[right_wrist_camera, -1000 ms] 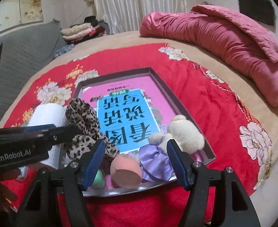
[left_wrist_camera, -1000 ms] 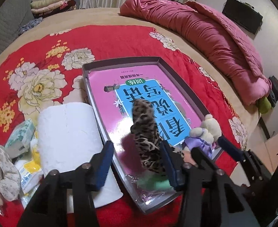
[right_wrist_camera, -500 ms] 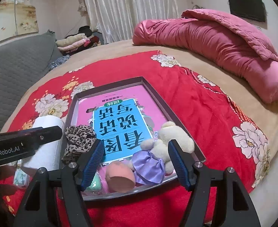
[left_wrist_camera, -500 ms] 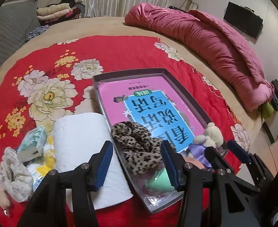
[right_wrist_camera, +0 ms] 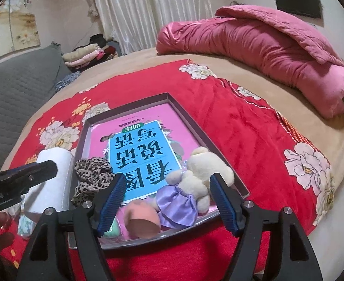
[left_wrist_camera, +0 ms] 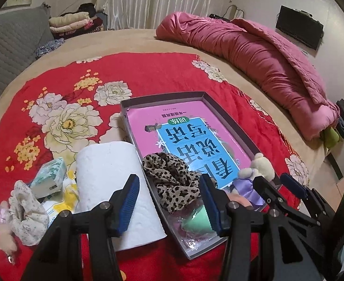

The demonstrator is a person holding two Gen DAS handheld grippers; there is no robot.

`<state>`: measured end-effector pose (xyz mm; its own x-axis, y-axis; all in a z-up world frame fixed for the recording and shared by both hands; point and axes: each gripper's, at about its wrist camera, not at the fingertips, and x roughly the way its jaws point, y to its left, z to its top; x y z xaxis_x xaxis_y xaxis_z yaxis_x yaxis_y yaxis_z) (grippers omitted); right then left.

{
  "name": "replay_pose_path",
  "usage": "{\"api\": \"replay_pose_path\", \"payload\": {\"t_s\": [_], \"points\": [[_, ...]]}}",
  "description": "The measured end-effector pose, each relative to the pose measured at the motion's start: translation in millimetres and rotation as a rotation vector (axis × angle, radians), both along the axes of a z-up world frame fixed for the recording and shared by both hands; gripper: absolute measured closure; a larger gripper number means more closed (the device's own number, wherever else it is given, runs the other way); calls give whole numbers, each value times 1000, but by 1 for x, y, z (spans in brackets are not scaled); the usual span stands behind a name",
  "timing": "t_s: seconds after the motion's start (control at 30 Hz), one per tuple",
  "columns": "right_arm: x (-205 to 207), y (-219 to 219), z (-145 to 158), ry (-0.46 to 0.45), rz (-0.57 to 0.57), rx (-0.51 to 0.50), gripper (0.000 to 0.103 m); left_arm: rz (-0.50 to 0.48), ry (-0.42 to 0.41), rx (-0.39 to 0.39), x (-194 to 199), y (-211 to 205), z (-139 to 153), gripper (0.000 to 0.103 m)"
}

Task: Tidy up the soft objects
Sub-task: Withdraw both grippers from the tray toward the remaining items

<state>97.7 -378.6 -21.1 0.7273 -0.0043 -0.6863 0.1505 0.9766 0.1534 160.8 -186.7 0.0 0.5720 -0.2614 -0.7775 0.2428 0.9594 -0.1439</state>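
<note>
A grey box lid (left_wrist_camera: pixel 162 96) (right_wrist_camera: pixel 186 114) lies on the red floral blanket with a pink and blue book inside. At its near end lie a leopard scrunchie (left_wrist_camera: pixel 172 182) (right_wrist_camera: pixel 92 178), a plush bear in a purple dress (right_wrist_camera: pixel 195 182) (left_wrist_camera: pixel 256 168), a peach sponge (right_wrist_camera: pixel 143 222) and a green sponge (left_wrist_camera: pixel 197 220). My left gripper (left_wrist_camera: pixel 169 203) is open and empty, above the scrunchie and the paper roll. My right gripper (right_wrist_camera: pixel 167 201) is open and empty, above the bear and sponges.
A white paper roll (left_wrist_camera: pixel 111 187) (right_wrist_camera: pixel 52 178) lies left of the lid. A tissue pack (left_wrist_camera: pixel 50 175) and a floral cloth scrunchie (left_wrist_camera: pixel 24 210) lie further left. A rolled pink quilt (left_wrist_camera: pixel 254 53) (right_wrist_camera: pixel 254 44) lies along the far right. Folded clothes (left_wrist_camera: pixel 73 21) sit at the back.
The leopard scrunchie, held upright a second ago, has dropped into the lid's near left corner. Both grippers have pulled back and up, away from the lid.
</note>
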Motion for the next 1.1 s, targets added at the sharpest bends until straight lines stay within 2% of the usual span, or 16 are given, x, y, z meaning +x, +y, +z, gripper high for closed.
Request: {"api": "replay_pose_path", "payload": {"t_s": [0.1, 0.5, 0.83, 1.1], "points": [[0, -1, 0, -1, -4, 2, 28, 8, -5, 6, -5, 3, 2, 33], [-2, 13, 6, -29, 37, -43, 28, 40, -41, 24, -27, 24, 13, 33], [-13, 25, 17, -105, 92, -67, 28, 139, -45, -41, -50, 82, 23, 33], [-19, 38, 25, -146, 118, -118, 27, 178, -36, -34, -73, 118, 20, 33]]}}
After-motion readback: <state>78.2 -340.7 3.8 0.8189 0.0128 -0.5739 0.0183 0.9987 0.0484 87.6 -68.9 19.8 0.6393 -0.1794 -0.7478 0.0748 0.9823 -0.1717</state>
